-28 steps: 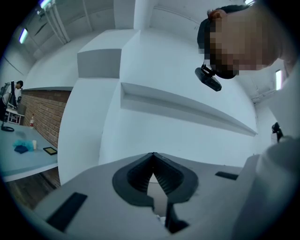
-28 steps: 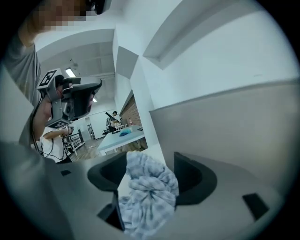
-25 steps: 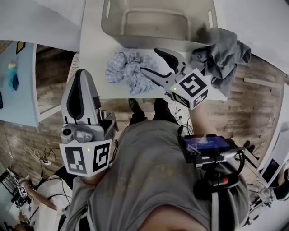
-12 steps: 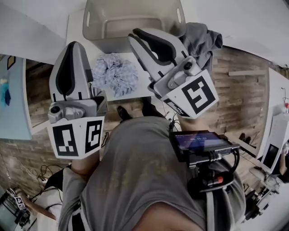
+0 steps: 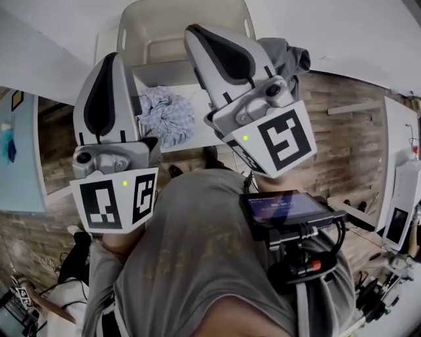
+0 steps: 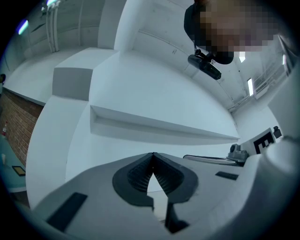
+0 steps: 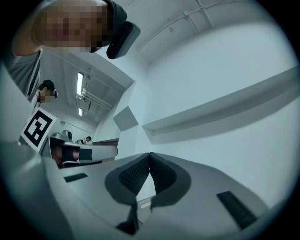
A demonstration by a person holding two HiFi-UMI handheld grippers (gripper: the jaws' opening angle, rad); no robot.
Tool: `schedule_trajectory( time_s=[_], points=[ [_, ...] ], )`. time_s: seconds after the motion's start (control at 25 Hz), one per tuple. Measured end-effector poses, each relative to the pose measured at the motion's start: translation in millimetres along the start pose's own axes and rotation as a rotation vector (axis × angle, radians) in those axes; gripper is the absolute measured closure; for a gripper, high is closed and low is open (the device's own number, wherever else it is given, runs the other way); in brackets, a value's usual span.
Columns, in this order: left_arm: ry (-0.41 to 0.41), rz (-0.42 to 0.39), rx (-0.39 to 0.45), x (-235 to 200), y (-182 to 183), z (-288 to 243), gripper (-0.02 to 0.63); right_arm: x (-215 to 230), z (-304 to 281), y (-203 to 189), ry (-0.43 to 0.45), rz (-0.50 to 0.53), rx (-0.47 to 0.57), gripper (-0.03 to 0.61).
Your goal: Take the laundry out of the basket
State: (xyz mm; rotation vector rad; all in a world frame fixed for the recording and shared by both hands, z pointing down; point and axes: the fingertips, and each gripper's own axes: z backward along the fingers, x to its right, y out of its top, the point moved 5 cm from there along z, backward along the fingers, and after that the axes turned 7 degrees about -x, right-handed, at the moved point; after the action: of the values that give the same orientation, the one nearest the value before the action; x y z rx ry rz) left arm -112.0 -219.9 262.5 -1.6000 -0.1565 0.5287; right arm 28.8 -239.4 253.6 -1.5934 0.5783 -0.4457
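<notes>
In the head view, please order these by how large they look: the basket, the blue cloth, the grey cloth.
1. basket
2. blue cloth
3. grey cloth
Both cloths are partly hidden, so second and third place are unsure.

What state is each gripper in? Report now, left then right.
Left gripper: closed, holding nothing.
Right gripper: closed, holding nothing.

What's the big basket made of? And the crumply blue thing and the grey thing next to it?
The basket looks like plastic: pale, smooth and stiff, with slots cut in its walls for handles. The blue thing looks like soft cloth, scrunched into many little folds, with a fine pale pattern. The grey thing also looks like cloth, plain and floppy. What kind of cloth, I can't tell.
</notes>
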Motion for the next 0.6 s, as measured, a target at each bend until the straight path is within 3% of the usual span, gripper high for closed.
schedule_trajectory(
  time_s=[0.28, 0.6],
  points=[
    [-0.024, -0.006, 0.017, 17.3, 16.7, 8.6, 0.606, -7.2, 15.6, 28.0, -0.014, 0.047, 0.032, 0.571],
    [-0.023, 0.01, -0.023, 10.5, -1.9, -0.2, 0.604, -3.8, 5.7, 11.9, -0.014, 0.022, 0.006, 0.571]
  ],
)
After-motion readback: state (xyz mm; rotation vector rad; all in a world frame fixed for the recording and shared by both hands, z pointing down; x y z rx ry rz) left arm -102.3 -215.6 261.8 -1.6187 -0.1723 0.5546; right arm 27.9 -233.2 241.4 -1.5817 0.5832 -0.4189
